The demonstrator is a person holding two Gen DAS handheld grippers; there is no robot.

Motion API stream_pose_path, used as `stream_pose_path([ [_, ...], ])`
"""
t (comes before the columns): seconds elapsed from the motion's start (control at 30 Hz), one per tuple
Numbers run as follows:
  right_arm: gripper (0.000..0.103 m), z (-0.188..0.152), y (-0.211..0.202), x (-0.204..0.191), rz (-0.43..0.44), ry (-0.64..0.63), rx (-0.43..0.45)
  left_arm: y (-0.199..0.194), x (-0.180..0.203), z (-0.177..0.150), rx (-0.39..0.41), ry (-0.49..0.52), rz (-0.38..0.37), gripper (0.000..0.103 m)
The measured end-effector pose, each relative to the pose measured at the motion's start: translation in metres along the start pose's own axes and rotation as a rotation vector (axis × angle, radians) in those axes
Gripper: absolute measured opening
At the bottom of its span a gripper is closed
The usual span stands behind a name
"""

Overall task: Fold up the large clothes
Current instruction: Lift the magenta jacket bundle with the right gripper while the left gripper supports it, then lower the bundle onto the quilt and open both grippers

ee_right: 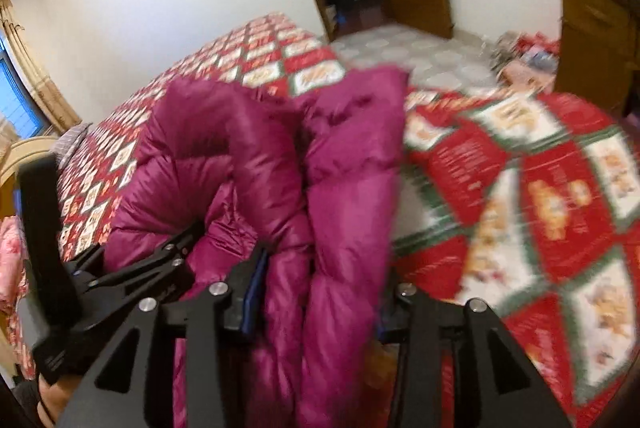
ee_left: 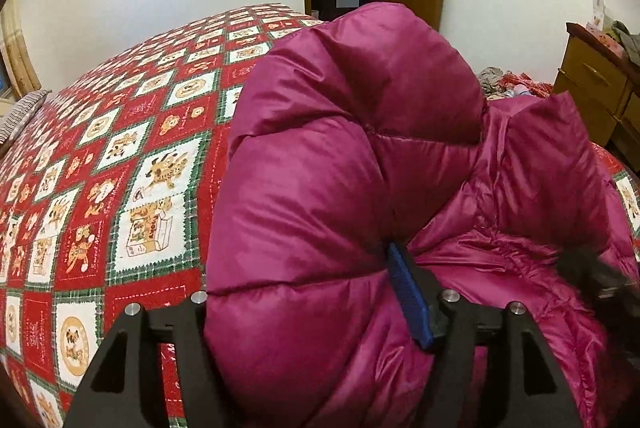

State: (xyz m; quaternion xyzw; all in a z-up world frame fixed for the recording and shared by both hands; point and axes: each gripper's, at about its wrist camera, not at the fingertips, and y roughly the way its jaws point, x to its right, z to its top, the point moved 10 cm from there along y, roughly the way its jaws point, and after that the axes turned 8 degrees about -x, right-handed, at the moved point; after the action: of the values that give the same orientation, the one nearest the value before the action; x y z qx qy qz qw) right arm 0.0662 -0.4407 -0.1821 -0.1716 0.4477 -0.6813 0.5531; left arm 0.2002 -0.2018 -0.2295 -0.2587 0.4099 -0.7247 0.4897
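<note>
- The magenta down jacket (ee_left: 340, 155) lies bunched on the bed (ee_left: 120, 155), over its red patchwork quilt, puffy and folded onto itself
- Left claw (ee_left: 304, 292): a fat quilted roll of the jacket bulges between its jaws; the blue pad (ee_left: 408, 300) on one side lies against the fabric, the other pad is hidden behind the roll, so whether it pinches or only straddles I cannot tell
- Right claw (ee_right: 316, 292): a narrower ridge of the jacket runs between its jaws, the picture is blurred, and grip or mere contact cannot be told
- The jacket's bulk runs forward and away from both claws, its long ridges lying roughly along the fingers
- The two claws sit close together at the jacket's near edge, the left just beside the right; neither is clearly nearer
- Judgement: the near fold looks laid; a further fold would have to reach the far end
</note>
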Motion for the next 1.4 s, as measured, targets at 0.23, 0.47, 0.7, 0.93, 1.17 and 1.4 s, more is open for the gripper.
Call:
stream_pose_path([
  [0.23,0.025,0.047,-0.048,-0.023,-0.115,-0.047,0.156,0.001,0.001,0.001,0.003,0.007,0.009,0.067],
  [0.47,0.022,0.065,0.030,-0.034,-0.109,0.005,0.008,0.002,0.000,0.001,-0.003,0.012,0.008,0.067],
  [0.7,0.019,0.049,0.057,0.017,-0.167,0.073,-0.060,0.001,0.003,0.003,-0.009,0.023,-0.004,0.069],
  [0.93,0.019,0.041,0.062,0.022,-0.175,0.053,-0.075,-0.027,-0.008,0.024,0.053,0.025,-0.034,0.069],
  [1.17,0.018,0.041,0.064,0.020,-0.205,0.035,-0.074,-0.008,-0.001,0.101,0.090,0.082,0.063,0.072],
  [1.4,0.018,0.041,0.066,0.020,-0.159,0.065,-0.074,0.059,-0.009,0.095,-0.058,0.039,0.081,0.077],
])
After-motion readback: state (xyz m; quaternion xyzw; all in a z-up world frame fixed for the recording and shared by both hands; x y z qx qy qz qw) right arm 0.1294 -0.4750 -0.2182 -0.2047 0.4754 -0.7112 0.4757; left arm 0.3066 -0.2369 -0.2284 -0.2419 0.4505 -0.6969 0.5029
